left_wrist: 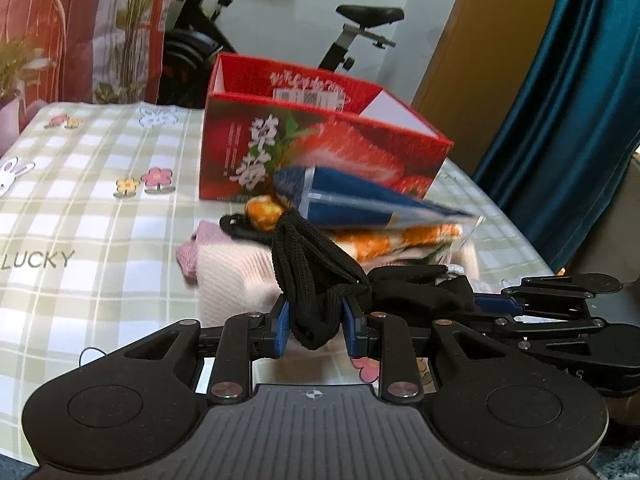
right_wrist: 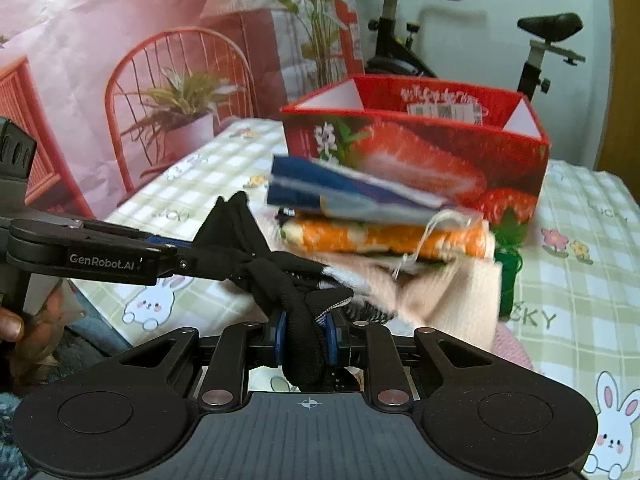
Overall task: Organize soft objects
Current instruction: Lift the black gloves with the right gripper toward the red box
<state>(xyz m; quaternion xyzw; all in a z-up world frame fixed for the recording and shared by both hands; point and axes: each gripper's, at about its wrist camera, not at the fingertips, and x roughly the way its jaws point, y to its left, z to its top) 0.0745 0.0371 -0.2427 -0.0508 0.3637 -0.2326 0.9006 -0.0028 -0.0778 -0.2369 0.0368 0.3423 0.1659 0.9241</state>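
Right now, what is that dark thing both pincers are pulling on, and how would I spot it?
Start at the red strawberry box on the checked tablecloth. In front of it lies a pile of folded cloths. The black knit item sits at the pile's near edge, the only black piece, pinched by the left gripper and the right gripper.

"LUCKY" on tablecloth (left_wrist: 80,184); "GenRobot.AI" on gripper (right_wrist: 104,258)

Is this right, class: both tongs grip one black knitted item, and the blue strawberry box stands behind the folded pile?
One slip: the strawberry box is red, not blue, as the right wrist view shows. Both the left tongs and right tongs do grip the black knitted item, before the folded pile.
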